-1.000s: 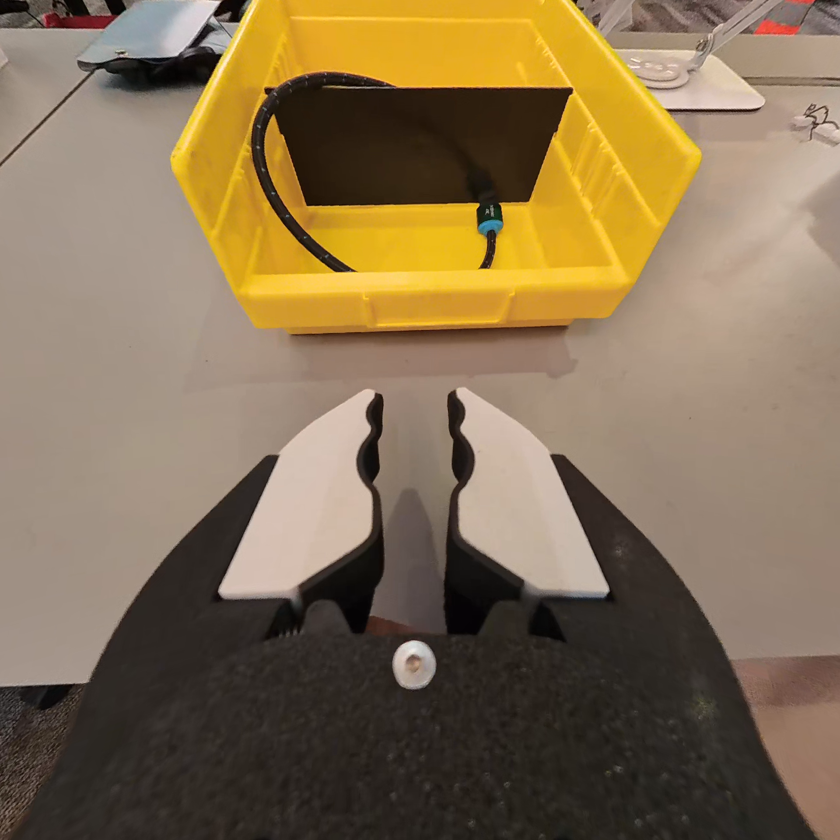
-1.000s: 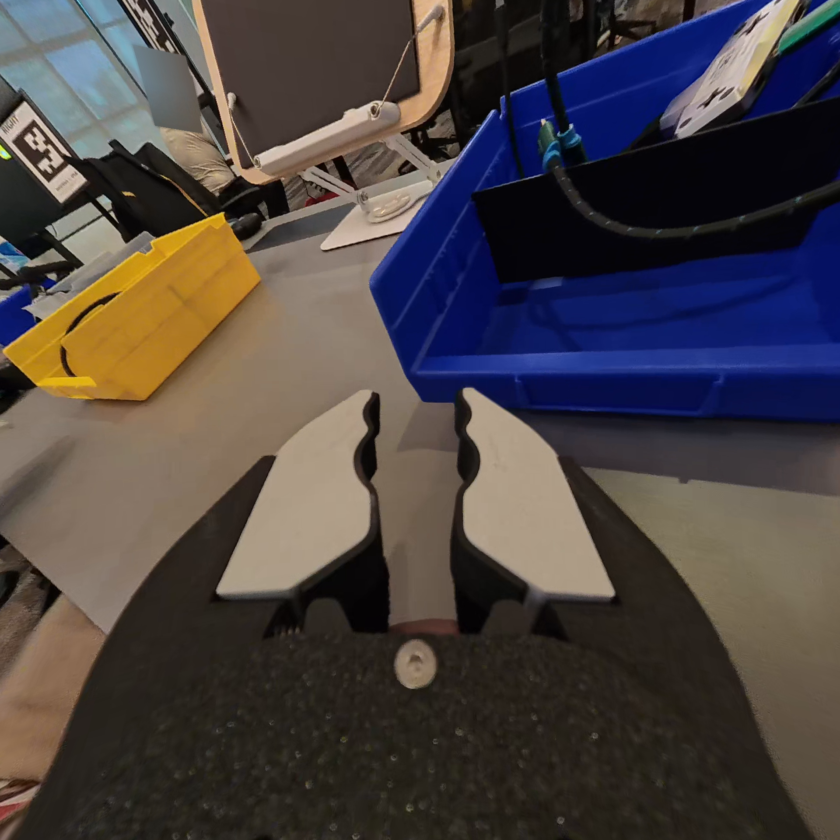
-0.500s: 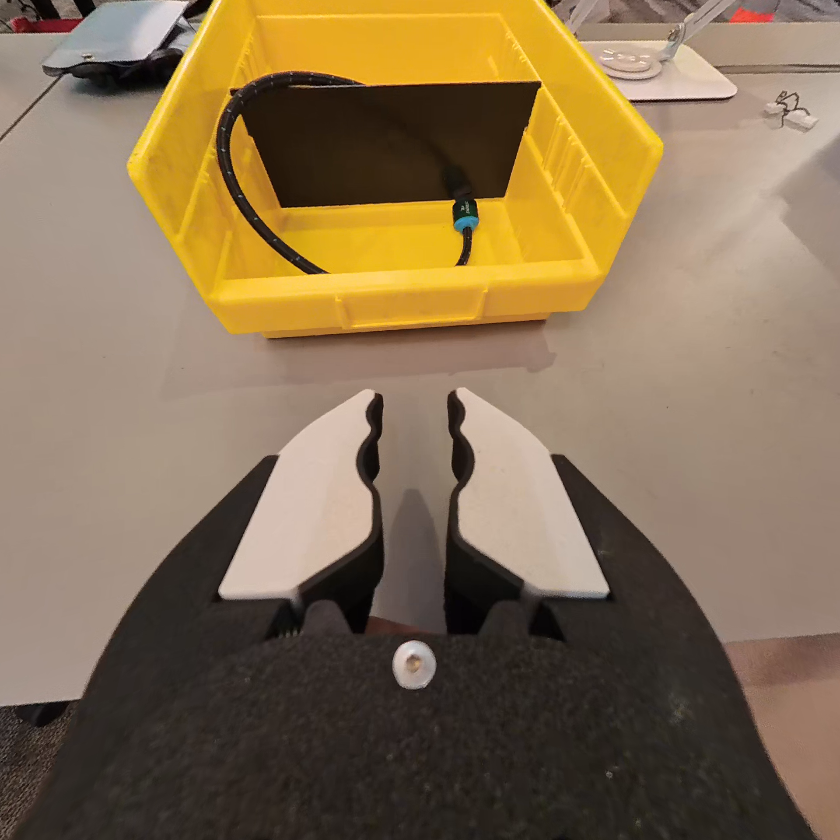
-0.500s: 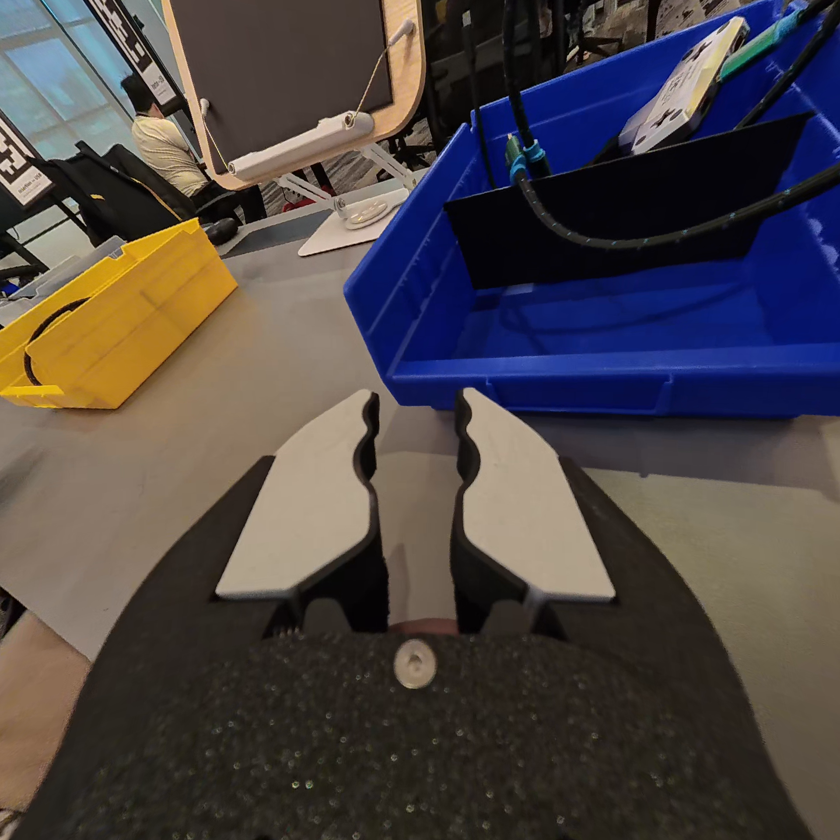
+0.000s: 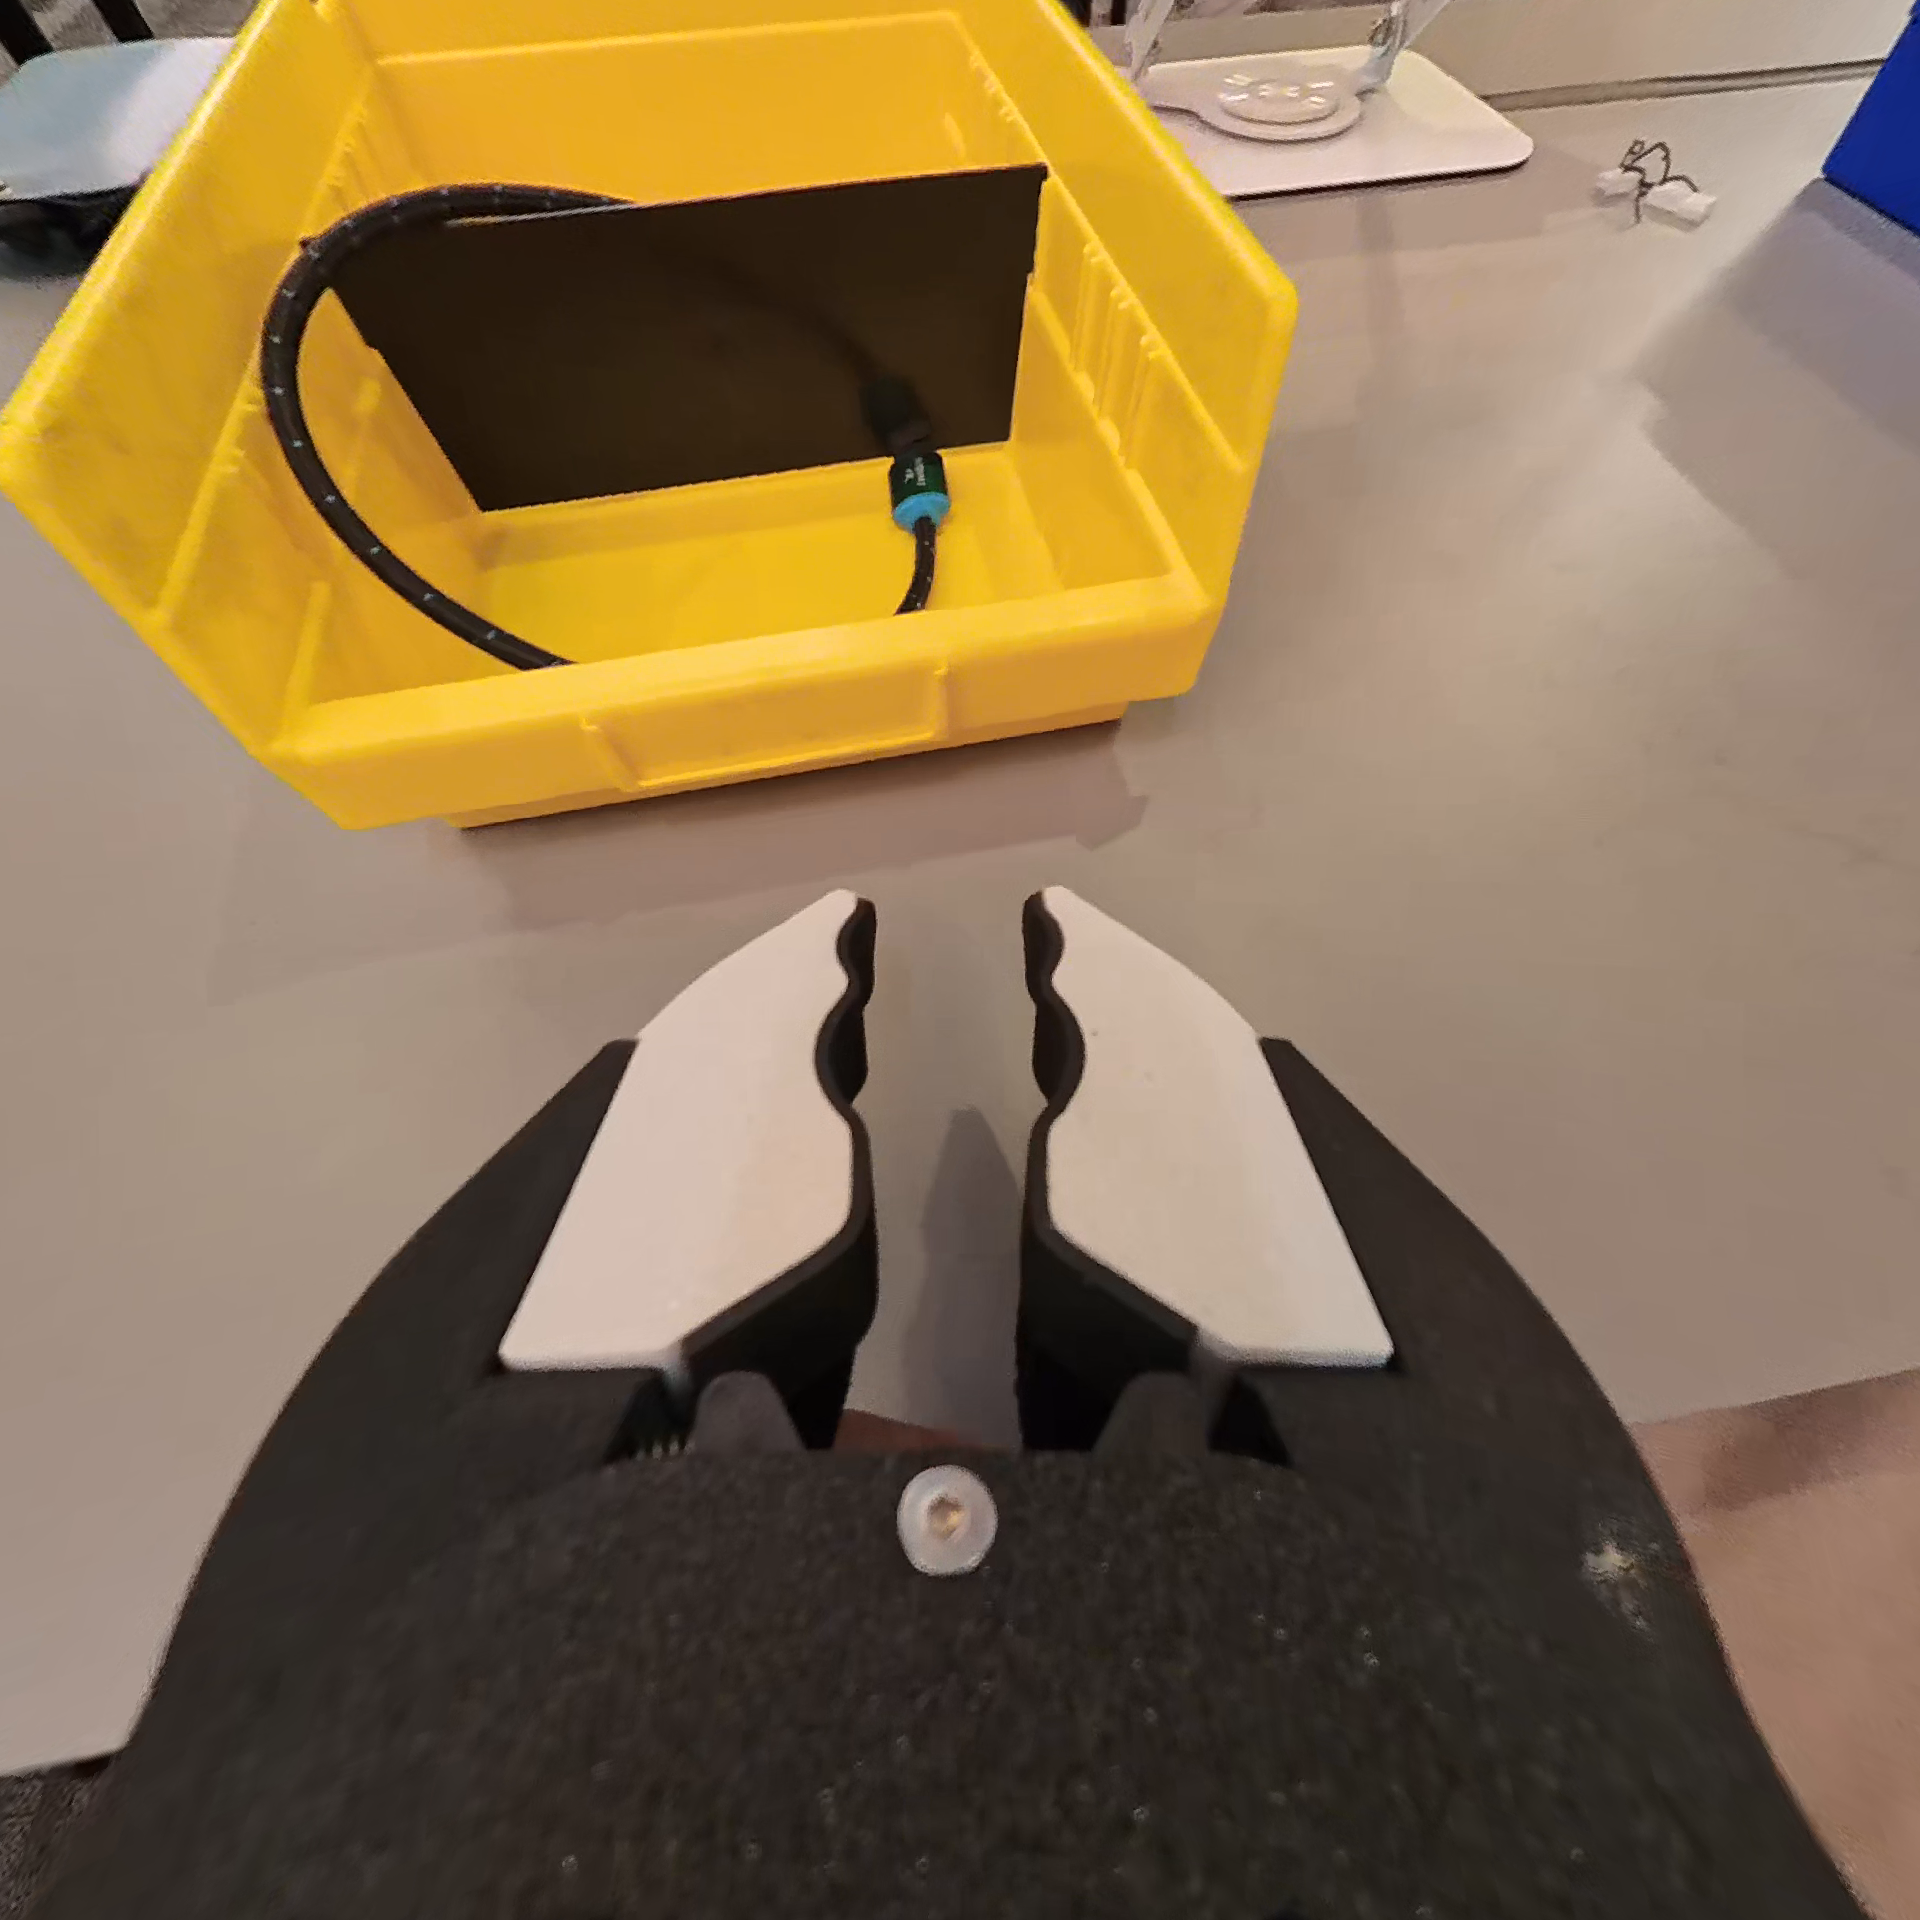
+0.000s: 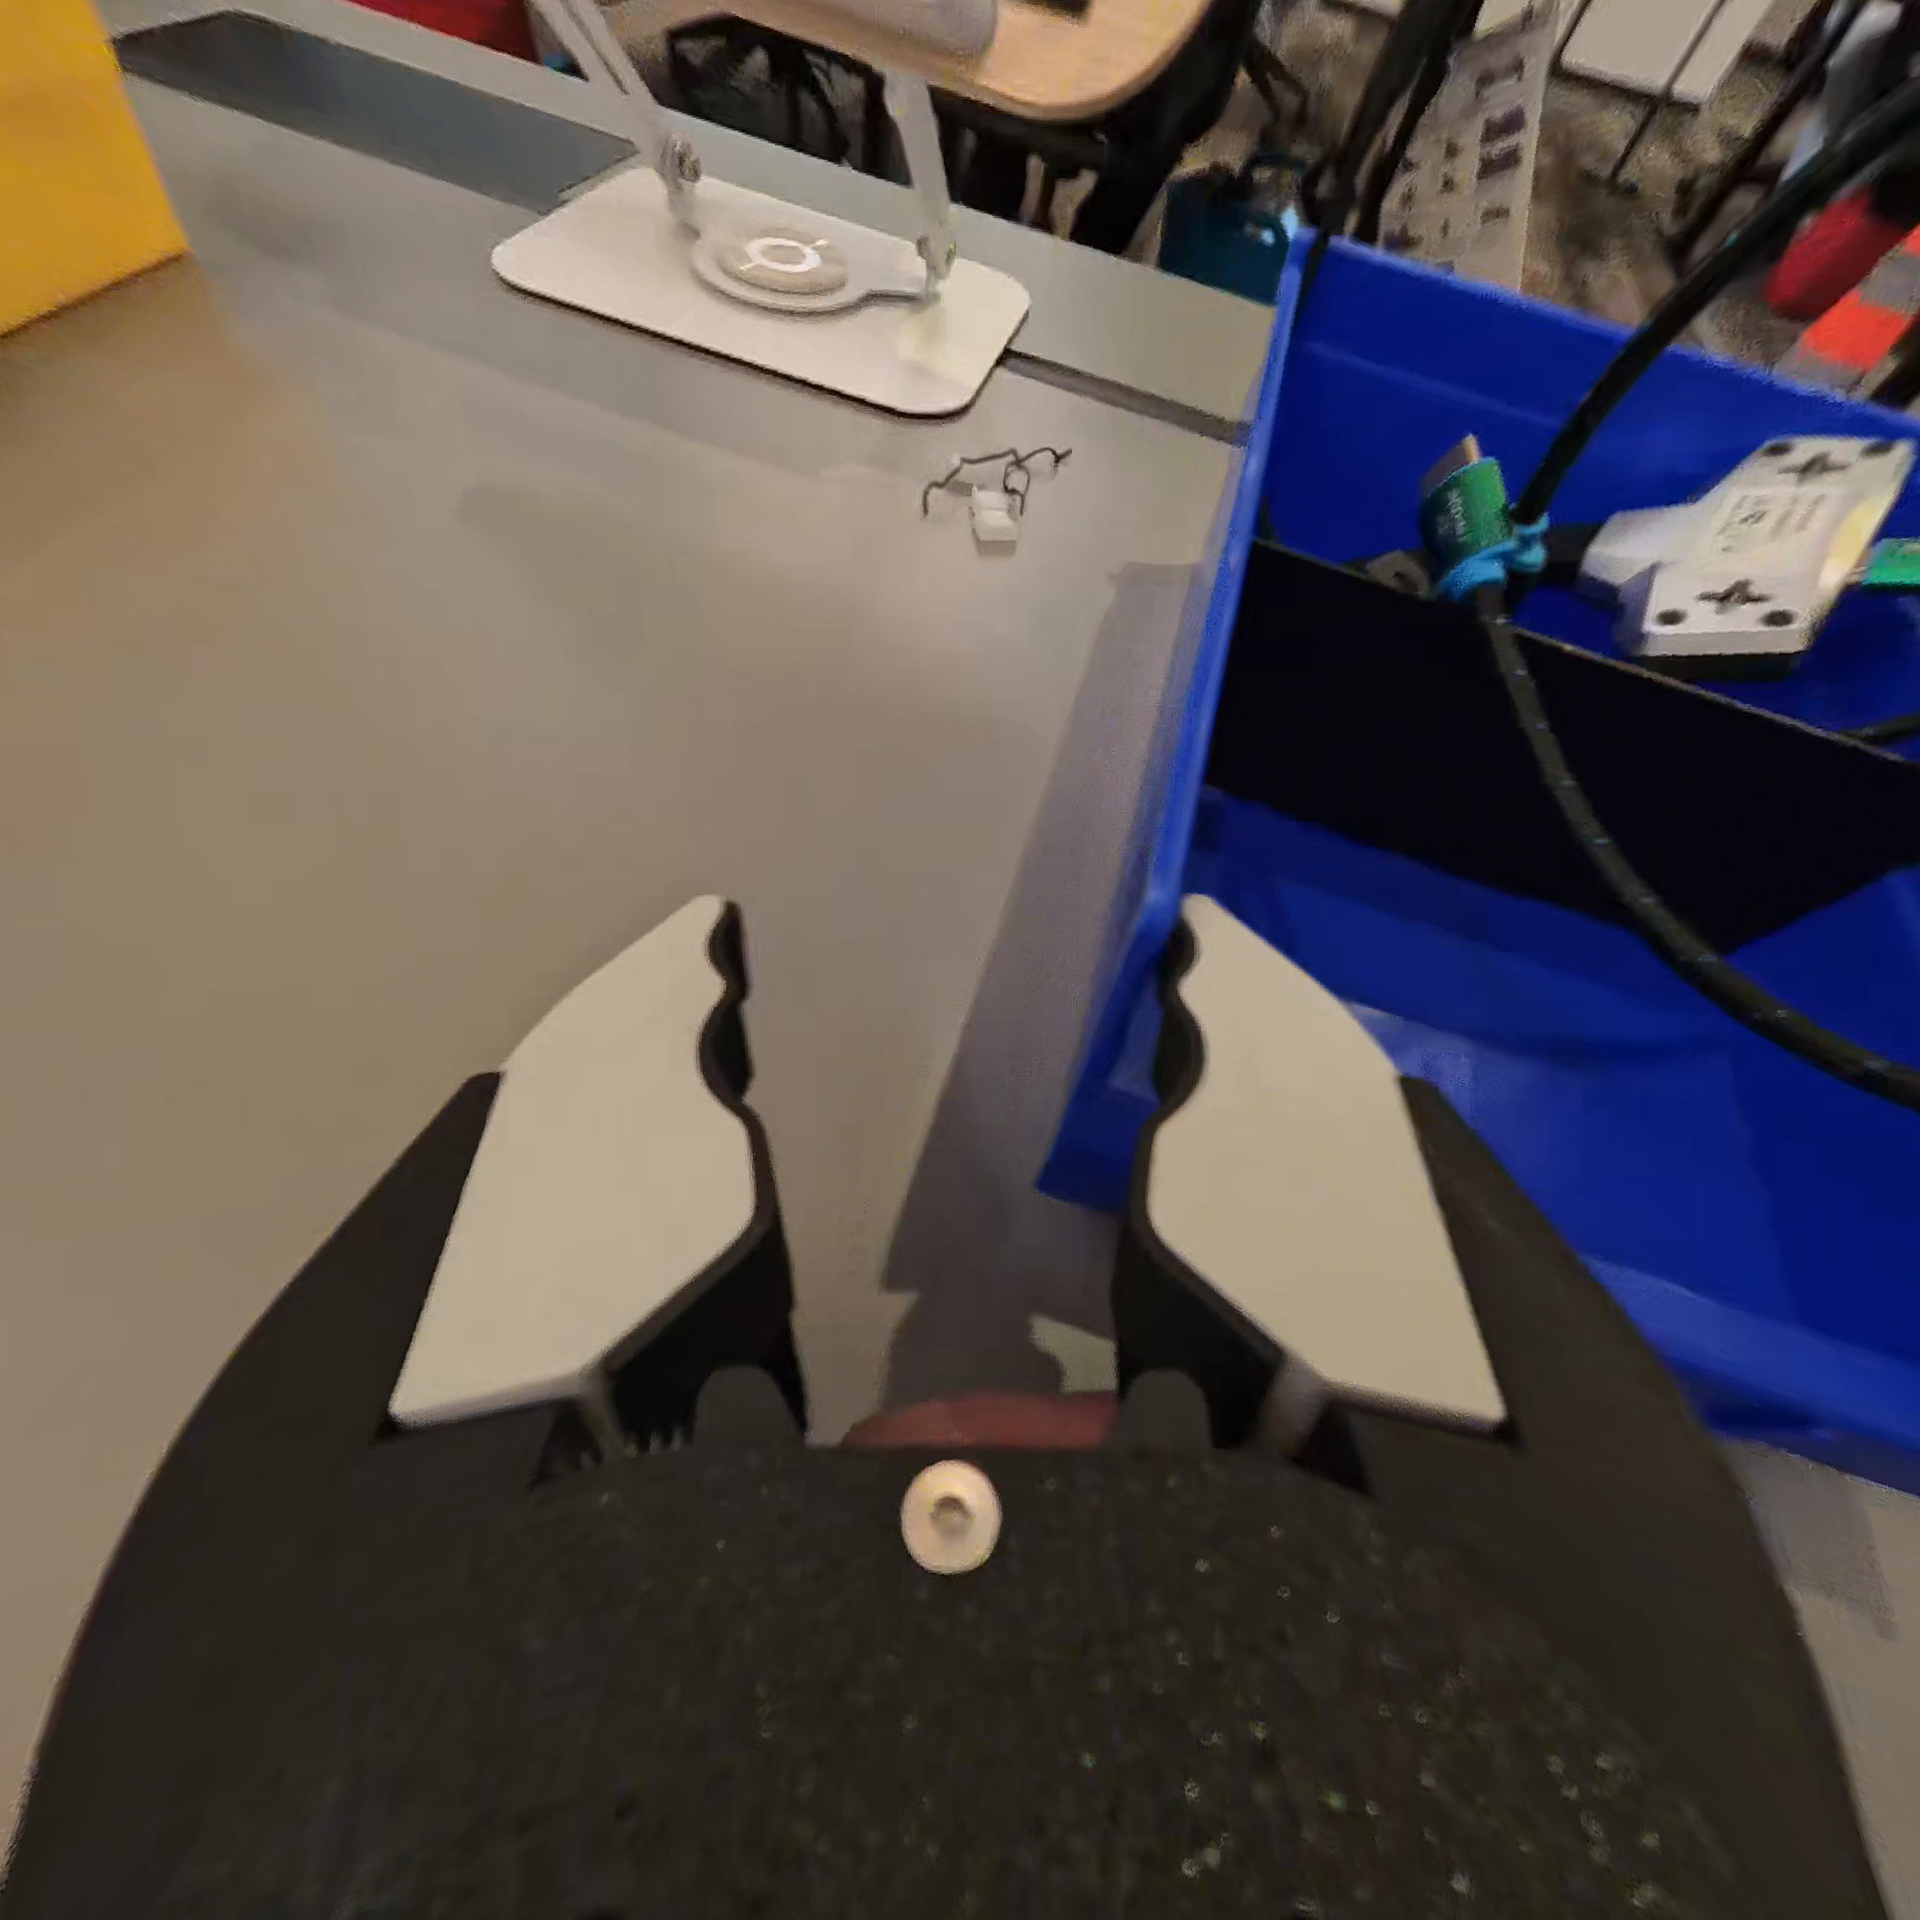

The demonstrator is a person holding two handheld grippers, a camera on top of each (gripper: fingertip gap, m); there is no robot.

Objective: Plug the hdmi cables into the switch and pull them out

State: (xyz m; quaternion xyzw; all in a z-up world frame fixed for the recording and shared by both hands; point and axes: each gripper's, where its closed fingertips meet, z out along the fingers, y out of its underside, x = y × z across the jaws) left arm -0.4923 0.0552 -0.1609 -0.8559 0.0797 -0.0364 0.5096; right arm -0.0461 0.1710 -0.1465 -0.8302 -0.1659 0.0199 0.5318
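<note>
Ahead-right of right gripper [image 6: 956,935]: switch [image 6: 1756,551] in blue bin [image 6: 1558,1195], beyond divider.
Spread wide, empty; left gripper [image 5: 948,914] narrowly parted, empty, facing cable [image 5: 312,436] in yellow bin [image 5: 769,717].

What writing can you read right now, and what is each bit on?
Green plug collar in the yellow bin: print too small to read.
Green plug in the blue bin: blurred.
Label on the white switch: blurred.
Background posters: blurred.

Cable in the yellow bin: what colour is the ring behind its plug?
Light blue ring, clearest in the left wrist view.
</note>
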